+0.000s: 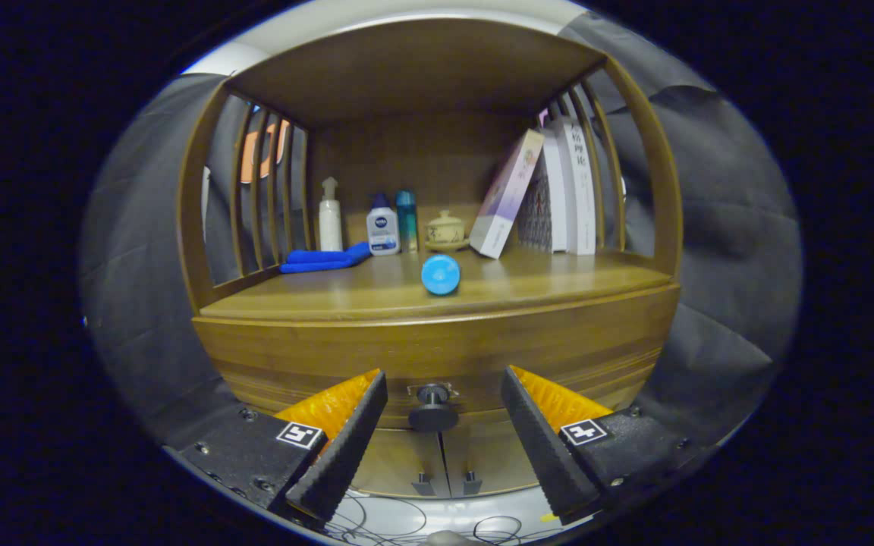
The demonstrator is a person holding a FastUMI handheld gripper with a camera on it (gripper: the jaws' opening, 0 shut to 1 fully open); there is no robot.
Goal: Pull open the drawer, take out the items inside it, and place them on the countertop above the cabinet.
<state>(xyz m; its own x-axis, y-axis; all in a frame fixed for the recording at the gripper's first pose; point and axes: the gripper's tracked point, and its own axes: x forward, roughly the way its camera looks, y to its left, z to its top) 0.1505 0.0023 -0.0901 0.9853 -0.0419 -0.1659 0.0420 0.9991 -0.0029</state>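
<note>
Jaws spread wide, gripper (443,425) lined up dead-on with the drawer knob (433,407) sitting between the fingers, nothing pinched, so a grab looks possible. The drawer (437,356) sits flush and shut. Up on the tabletop (558,284), a blue round item (440,274) lies near the front edge.
</note>
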